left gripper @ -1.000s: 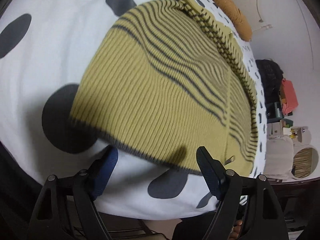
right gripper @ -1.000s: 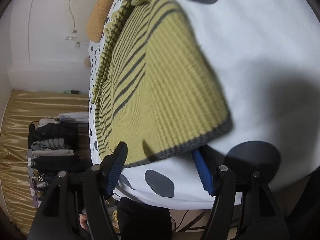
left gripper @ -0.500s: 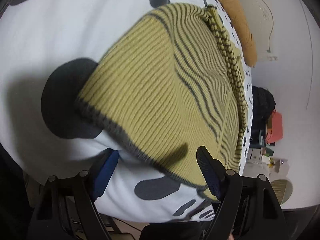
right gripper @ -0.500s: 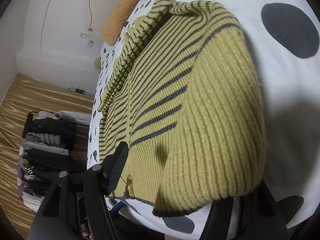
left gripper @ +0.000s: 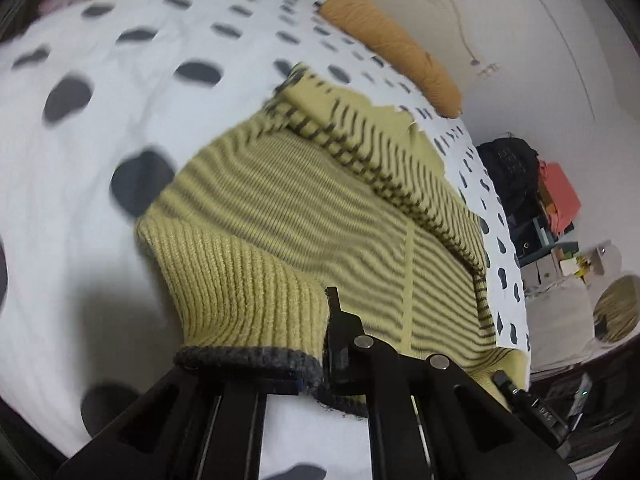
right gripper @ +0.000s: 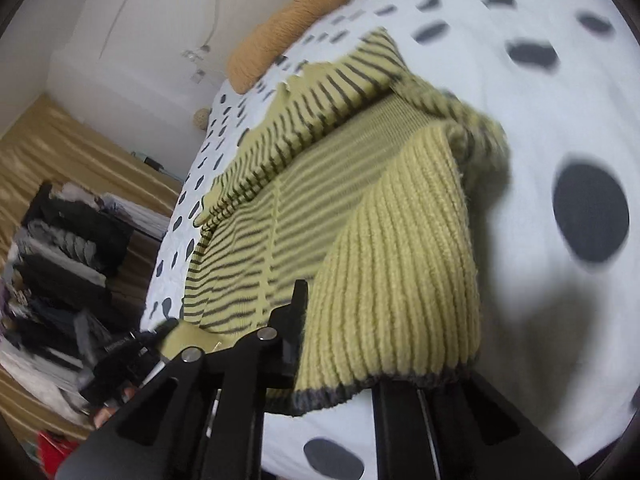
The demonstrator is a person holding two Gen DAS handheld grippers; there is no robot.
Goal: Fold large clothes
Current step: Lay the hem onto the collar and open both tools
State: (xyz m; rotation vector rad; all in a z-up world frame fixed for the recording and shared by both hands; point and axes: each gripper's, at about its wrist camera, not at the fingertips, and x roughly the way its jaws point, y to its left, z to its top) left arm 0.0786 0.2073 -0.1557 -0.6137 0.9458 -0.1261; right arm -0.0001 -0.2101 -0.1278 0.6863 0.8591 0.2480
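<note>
Both grippers have just been closing and are now clamped on the dark-edged hem of the yellow striped sweater (left gripper: 304,216): the left gripper (left gripper: 320,356) pinches one hem corner, the right gripper (right gripper: 316,364) the other. The sweater lies on the bed (left gripper: 120,80) with its spotted white cover, its hem end raised off the cover in the grippers. An orange pillow (left gripper: 392,44) rests at the bed's far end.
</note>
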